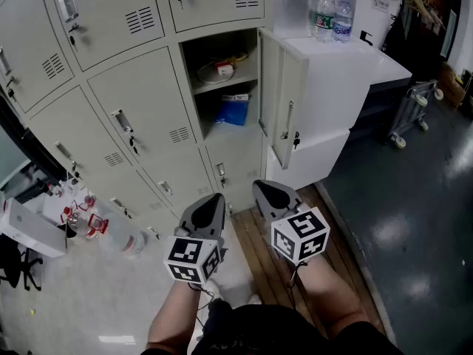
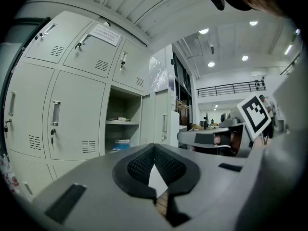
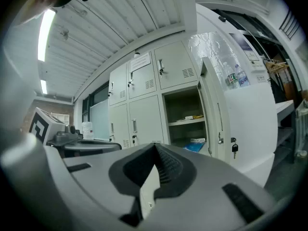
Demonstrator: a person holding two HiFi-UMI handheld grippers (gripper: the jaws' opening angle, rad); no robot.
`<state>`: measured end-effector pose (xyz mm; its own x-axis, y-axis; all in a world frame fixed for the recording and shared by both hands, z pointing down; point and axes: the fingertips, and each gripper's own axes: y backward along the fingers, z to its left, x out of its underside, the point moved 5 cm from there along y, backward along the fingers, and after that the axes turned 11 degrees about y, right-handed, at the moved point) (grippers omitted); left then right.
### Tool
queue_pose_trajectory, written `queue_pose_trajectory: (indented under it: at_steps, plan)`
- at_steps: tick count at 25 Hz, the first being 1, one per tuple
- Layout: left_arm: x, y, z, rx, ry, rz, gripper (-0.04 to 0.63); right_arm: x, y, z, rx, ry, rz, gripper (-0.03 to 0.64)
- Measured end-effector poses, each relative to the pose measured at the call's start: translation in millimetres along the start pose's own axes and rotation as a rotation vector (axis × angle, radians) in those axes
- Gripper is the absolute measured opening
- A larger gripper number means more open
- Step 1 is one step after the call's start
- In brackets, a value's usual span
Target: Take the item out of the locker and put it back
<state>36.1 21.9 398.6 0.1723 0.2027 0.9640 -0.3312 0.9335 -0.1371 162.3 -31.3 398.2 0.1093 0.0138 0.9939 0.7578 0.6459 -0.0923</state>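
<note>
Lockers fill the upper left of the head view. One open locker sits in the upper middle. Its door swings out to the right, so the inside is easy to reach. A blue bag lies in the lower part. A plate on the shelf above holds a small red and white thing. I cannot tell which one is the item to take out, but both are inside the locker.

The left gripper and the right gripper hang low in the bottom middle, side by side and well apart from the locker. Both point toward it. In the left gripper view the left gripper has its jaws together with nothing in them. The right gripper looks the same in its own view. I think the reach has not begun, so the jaws must open first.

Bottles stand on the white counter at the upper right.
</note>
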Motion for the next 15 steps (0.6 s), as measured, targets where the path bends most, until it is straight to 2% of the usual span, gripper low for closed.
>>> queue_pose_trajectory:
  at_steps: [15]
  plan:
    - [-2.7,-6.7,-2.2,-0.007,-0.01,0.001,0.003,0.6,-3.6,-9.0,0.0,-0.022,-0.019,0.0]
